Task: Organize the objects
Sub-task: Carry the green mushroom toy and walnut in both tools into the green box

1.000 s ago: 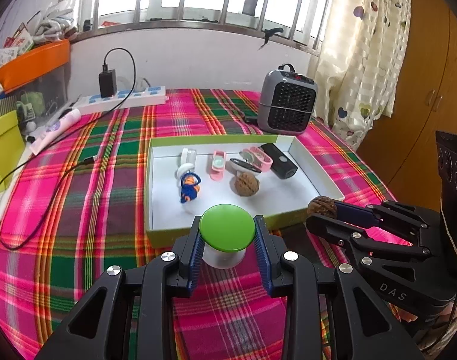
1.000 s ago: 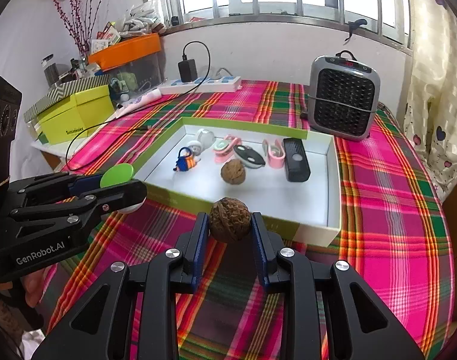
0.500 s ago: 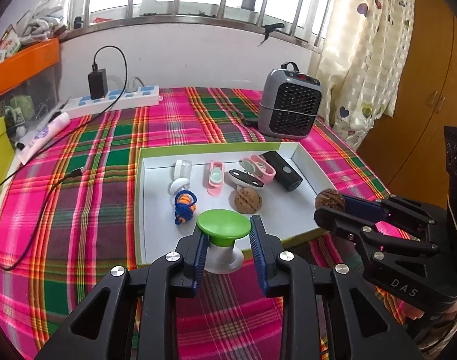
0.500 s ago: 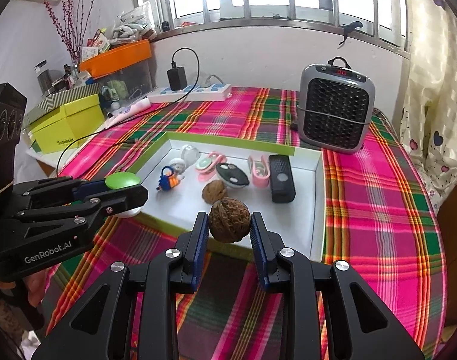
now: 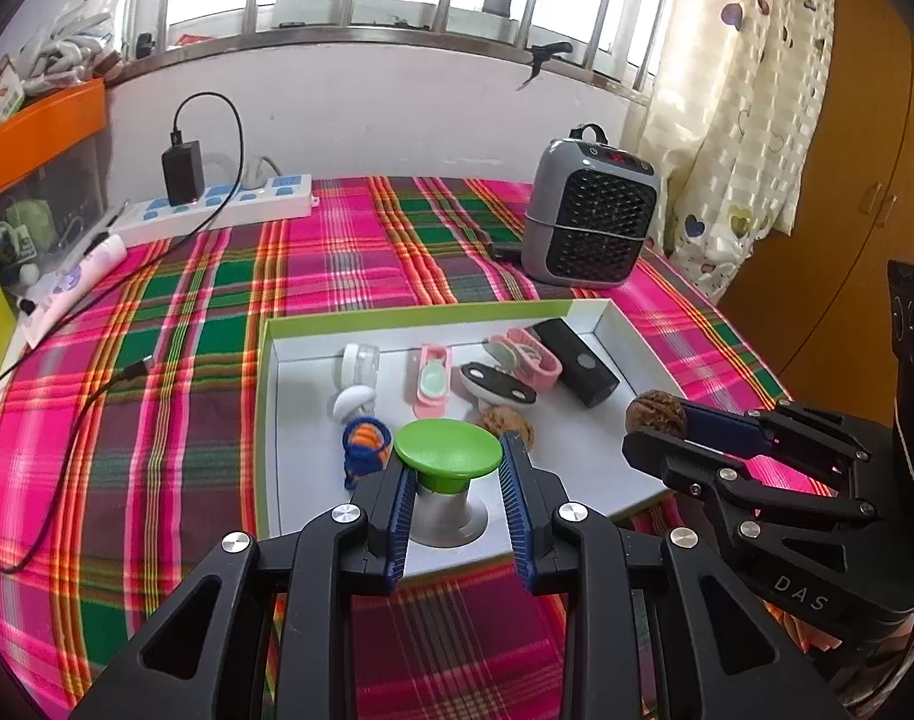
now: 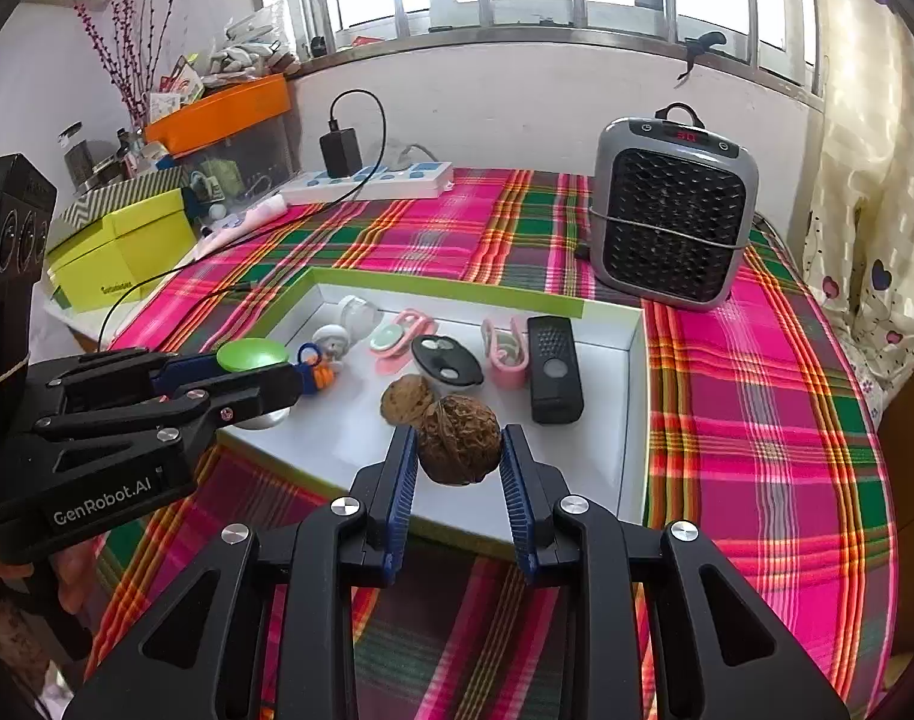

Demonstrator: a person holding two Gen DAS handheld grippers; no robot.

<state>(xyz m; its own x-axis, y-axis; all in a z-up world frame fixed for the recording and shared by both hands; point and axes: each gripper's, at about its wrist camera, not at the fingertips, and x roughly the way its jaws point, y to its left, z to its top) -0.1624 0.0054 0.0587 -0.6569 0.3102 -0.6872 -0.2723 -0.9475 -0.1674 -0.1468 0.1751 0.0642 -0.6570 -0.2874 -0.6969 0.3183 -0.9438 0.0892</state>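
Note:
My left gripper (image 5: 453, 463) is shut on a green-capped knob with a white base (image 5: 448, 453), held just over the front left part of the white, green-rimmed tray (image 5: 264, 420). The right wrist view shows this gripper (image 6: 295, 381) at the tray's (image 6: 457, 291) near left corner. My right gripper (image 6: 456, 443) is shut on a brown walnut (image 6: 460, 447) above the tray's front edge, and it also shows from the left wrist, where its (image 5: 637, 432) walnut (image 5: 655, 414) hangs at the right. A second walnut (image 6: 406, 399) lies in the tray.
The tray also holds a black remote (image 6: 553, 369), pink clips (image 6: 505, 354), a dark oval fob (image 6: 448, 360), a blue-orange figure (image 5: 364, 450) and small white pieces. A grey heater (image 6: 673, 210), power strip (image 6: 373, 180), cable and yellow-green box (image 6: 121, 246) stand on the plaid cloth.
Both grippers have moved forward from over the plaid cloth to over the tray's front edge, each carrying its object. The left jaws have drawn in slightly around the green knob.

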